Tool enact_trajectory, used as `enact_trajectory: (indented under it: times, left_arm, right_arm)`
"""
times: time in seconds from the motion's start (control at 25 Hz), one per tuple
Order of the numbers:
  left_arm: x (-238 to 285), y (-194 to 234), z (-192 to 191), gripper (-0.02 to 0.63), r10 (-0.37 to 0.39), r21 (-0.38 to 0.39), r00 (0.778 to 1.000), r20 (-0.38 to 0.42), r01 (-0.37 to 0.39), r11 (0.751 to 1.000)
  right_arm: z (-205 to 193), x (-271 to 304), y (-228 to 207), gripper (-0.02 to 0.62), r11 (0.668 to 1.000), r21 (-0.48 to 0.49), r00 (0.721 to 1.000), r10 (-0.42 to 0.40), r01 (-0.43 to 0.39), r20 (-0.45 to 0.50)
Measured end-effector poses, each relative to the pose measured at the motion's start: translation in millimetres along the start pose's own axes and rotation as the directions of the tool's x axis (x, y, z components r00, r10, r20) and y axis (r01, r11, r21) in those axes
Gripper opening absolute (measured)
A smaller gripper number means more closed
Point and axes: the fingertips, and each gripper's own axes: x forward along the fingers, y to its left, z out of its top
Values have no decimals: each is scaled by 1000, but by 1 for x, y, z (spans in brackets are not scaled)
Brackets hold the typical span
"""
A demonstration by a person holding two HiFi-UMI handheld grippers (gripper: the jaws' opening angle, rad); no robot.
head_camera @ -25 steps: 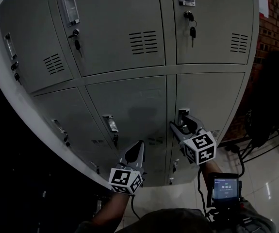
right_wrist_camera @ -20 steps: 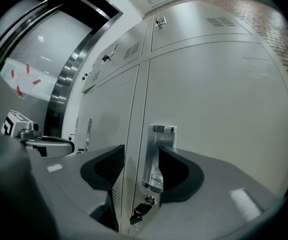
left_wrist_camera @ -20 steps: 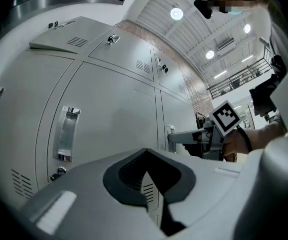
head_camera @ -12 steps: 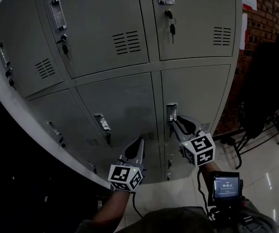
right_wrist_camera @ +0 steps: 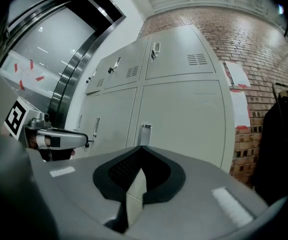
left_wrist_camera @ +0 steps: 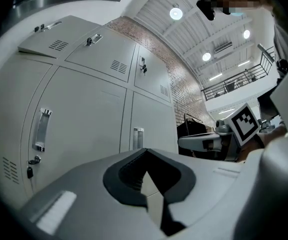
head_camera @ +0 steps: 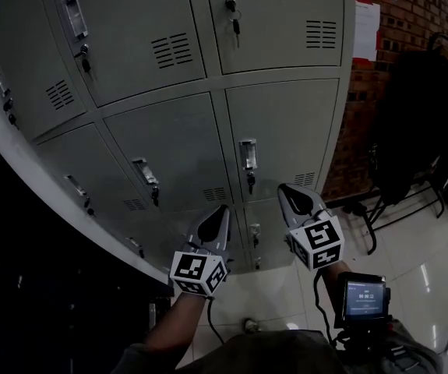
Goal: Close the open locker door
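Note:
The grey locker door (head_camera: 286, 127) at the right of the middle row lies flush with its neighbours; its metal handle (head_camera: 247, 154) has a lock below it. My right gripper (head_camera: 283, 188) hangs shut and empty a little below and right of that handle, apart from the door. In the right gripper view the handle (right_wrist_camera: 145, 130) shows just past the shut gripper (right_wrist_camera: 141, 148). My left gripper (head_camera: 223, 209) is shut on nothing too, in front of the bottom row. Its own view shows the shut left gripper (left_wrist_camera: 145, 151) and the door's handle (left_wrist_camera: 137, 135) beyond.
Other locker doors fill the wall, with keys hanging in the upper locks (head_camera: 234, 18). A brick wall (head_camera: 410, 6) with papers stands to the right, with dark clothing on a rack (head_camera: 418, 123) in front of it. Pale floor tiles (head_camera: 426, 263) lie below. A small screen (head_camera: 364, 298) sits by the person's chest.
The right gripper has come off the door's handle, drawn back down and right, and its jaws have shut. The left gripper stays shut. The lockers have slid left in view.

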Motion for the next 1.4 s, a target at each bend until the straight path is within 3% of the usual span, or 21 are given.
enact_trajectory:
  times: [0.8,1.08,1.4]
  left_arm:
    - [-91,-254,-7,-12,103,40,994,-35,-101,994]
    - [-132,-296,-8,-12,136,41,989,-50,-135,990]
    - [-157,-302,8,-12,102,38,994,-39,-101,994]
  right_arm:
    - [-24,-278,-27,0,998,30,998,55,-56,19]
    - [-36,-336,-3,0,995,48,996,91,-91,1]
    - [-20,-362,23,0,997,57,998,59,-59,3]
